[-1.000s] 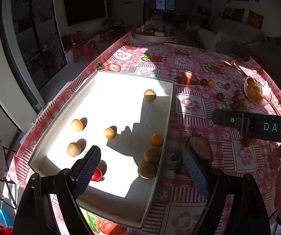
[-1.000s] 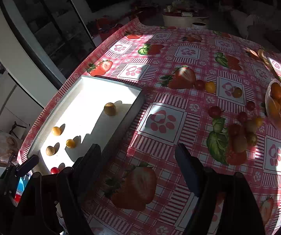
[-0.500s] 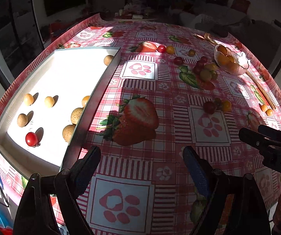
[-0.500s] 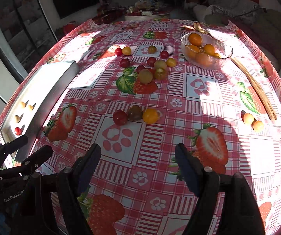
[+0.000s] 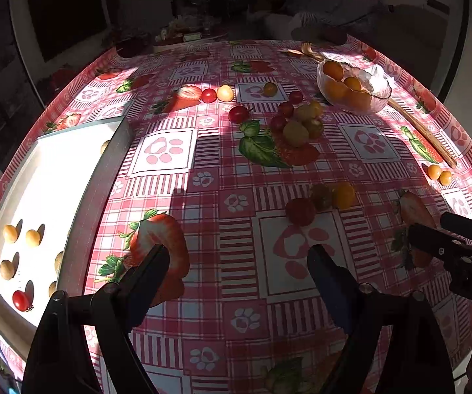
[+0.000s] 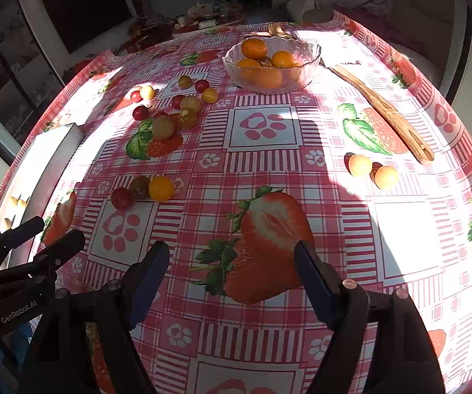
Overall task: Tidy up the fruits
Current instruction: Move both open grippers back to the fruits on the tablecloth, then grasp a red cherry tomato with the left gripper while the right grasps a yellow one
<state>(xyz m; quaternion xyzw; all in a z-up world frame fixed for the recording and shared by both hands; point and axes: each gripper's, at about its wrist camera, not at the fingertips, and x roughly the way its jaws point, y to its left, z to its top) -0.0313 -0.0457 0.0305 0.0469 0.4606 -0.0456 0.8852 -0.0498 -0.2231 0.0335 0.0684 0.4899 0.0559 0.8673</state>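
In the left wrist view, the left gripper (image 5: pixel 239 262) is hanging wide and empty over the tablecloth (image 5: pixel 203 177). The white tray (image 5: pixel 81 203) is lying left of the glass bowl (image 5: pixel 354 88), carrying small yellow fruits and one red tomato (image 5: pixel 20 300). A red tomato, a dark one and a yellow one (image 5: pixel 342 194) are sitting in a row nearer than the bowl.

In the right wrist view, the right gripper (image 6: pixel 232 262) is also gaping wide, holding nothing, above a printed strawberry. The bowl (image 6: pixel 270 62) of oranges is sitting at the far side; wooden tongs (image 6: pixel 383 111) are lying just right of it, two pale fruits (image 6: pixel 372 170) nearer than the tongs.
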